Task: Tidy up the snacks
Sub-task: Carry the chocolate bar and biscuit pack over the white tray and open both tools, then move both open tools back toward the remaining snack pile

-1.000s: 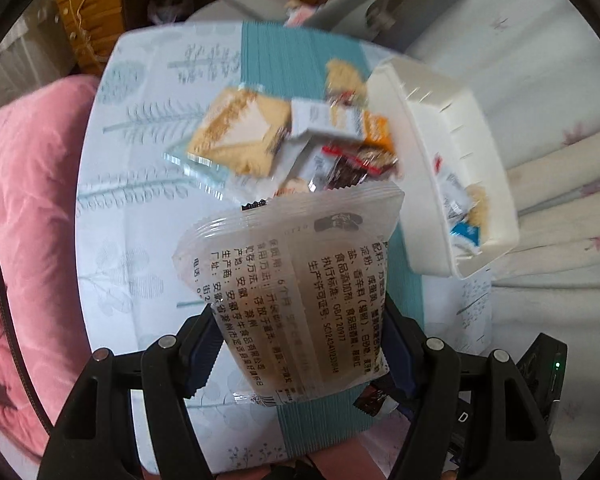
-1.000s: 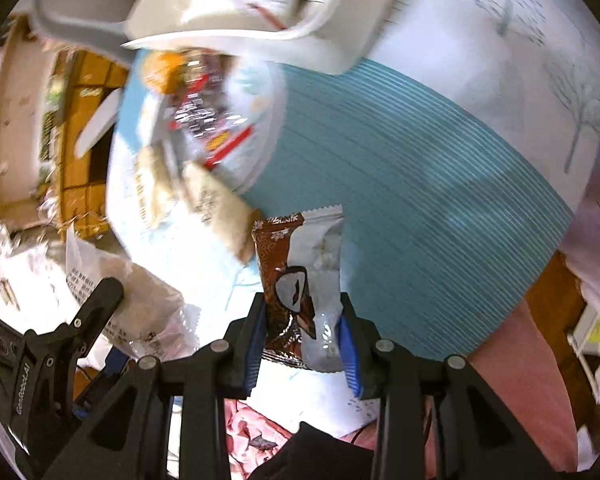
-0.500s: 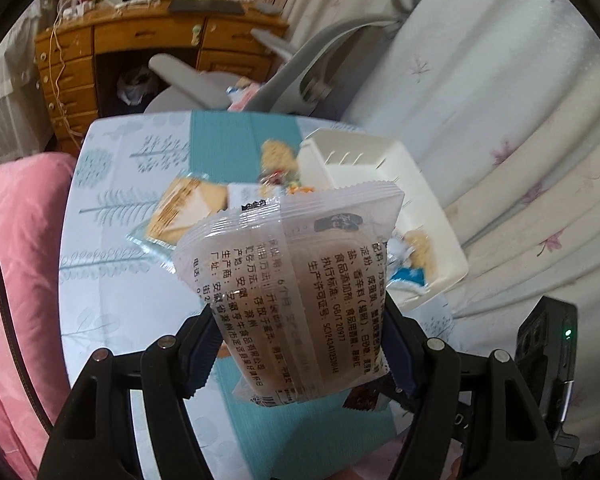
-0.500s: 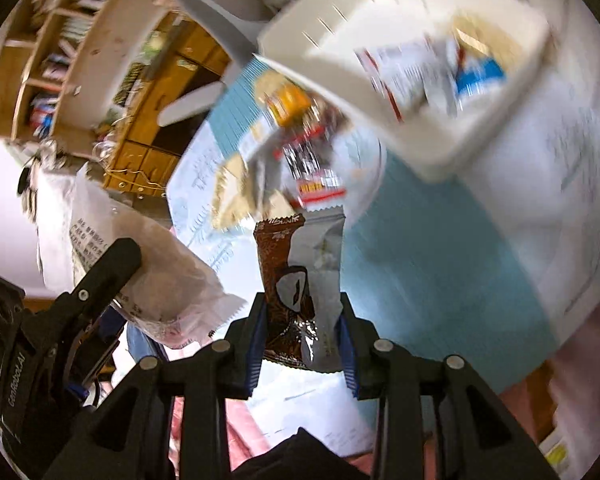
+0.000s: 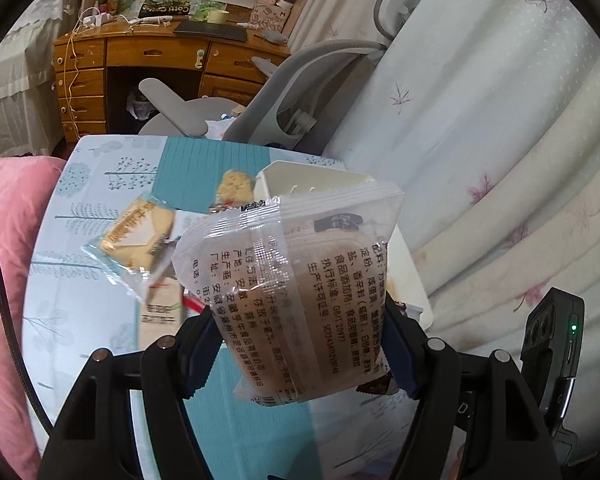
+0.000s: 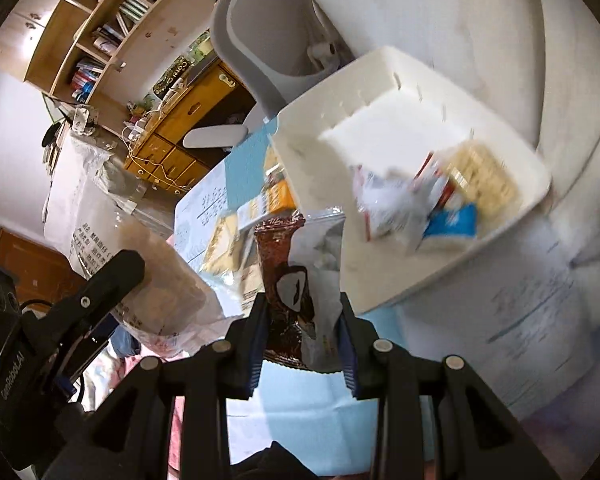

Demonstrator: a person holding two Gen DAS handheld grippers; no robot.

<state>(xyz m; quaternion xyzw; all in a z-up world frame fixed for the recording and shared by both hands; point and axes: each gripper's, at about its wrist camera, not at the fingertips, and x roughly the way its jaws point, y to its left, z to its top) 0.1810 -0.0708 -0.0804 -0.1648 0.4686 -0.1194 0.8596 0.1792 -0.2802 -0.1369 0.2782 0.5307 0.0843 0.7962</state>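
Grippers: my left gripper clamps one clear snack packet; my right gripper pinches one brown wrapper.
Bin: one white bin, far right, roughly four snacks inside.
Table: several loose snacks left of bin.

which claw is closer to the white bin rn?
Right, I'd say. Right claw, shut on a brown snack, sits just short of the white bin rim. Left claw, holding a clear packet, hangs farther back.
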